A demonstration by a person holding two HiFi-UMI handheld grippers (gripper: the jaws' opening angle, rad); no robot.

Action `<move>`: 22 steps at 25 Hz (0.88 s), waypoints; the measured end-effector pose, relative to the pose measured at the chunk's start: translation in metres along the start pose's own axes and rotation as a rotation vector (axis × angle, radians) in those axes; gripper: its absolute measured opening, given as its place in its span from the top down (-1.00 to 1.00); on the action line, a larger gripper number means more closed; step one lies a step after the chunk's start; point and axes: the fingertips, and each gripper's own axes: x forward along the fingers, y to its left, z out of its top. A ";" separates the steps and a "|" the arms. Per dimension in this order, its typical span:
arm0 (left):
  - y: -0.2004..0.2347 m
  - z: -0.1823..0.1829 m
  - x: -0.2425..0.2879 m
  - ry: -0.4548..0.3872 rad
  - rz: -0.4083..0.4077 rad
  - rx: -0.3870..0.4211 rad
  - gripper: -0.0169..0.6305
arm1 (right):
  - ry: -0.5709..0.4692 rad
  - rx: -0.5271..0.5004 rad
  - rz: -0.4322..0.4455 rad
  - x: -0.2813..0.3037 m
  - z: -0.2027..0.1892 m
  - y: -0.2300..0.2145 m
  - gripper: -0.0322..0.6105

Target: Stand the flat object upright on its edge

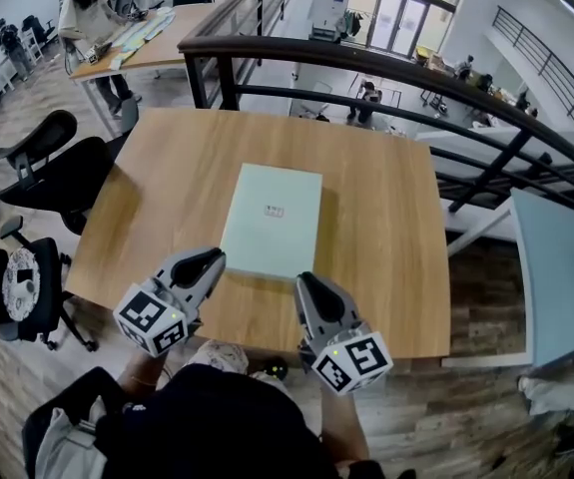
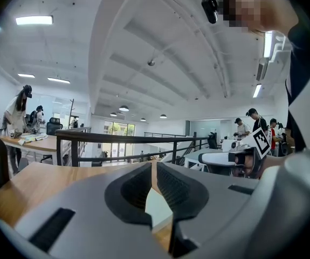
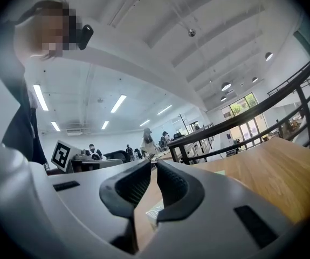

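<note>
Pale green and thin, the flat object (image 1: 272, 220) lies face down in the middle of the wooden table (image 1: 157, 178), its long sides running near to far and a small label on its top face. It looks like a slim carton or a hard-backed book, though the print is too small to settle which. I judge it stiff and fairly light, with a smooth skin that may slide on the wood instead of tipping. It sits flush, so no finger can get under it. The best hold is likely across the near short edge or the two long sides, one tool bracing while the other levers an edge up. Once raised, its narrow edge will give a poor footing, so it could topple.

The left gripper (image 1: 210, 260) hangs just beside the near left corner, its jaws pressed together with nothing between them. The right gripper (image 1: 309, 285) sits near the near right corner, jaws likewise closed and empty.

Nothing else shows on the tabletop. A dark railing (image 1: 366, 63) runs beyond the far edge, black office chairs (image 1: 57, 173) stand to the left, and a white desk (image 1: 556, 267) stands at the right, all well apart from the work.
</note>
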 end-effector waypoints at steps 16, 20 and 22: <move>0.064 0.012 0.063 -0.013 -0.005 -0.012 0.82 | 0.059 -0.064 -0.025 0.064 0.014 -0.053 0.80; 0.077 0.009 0.077 -0.009 -0.008 -0.021 0.82 | 0.075 -0.072 -0.033 0.081 0.013 -0.070 0.79; 0.083 0.007 0.084 -0.006 -0.013 -0.022 0.82 | 0.089 -0.078 -0.038 0.089 0.011 -0.078 0.79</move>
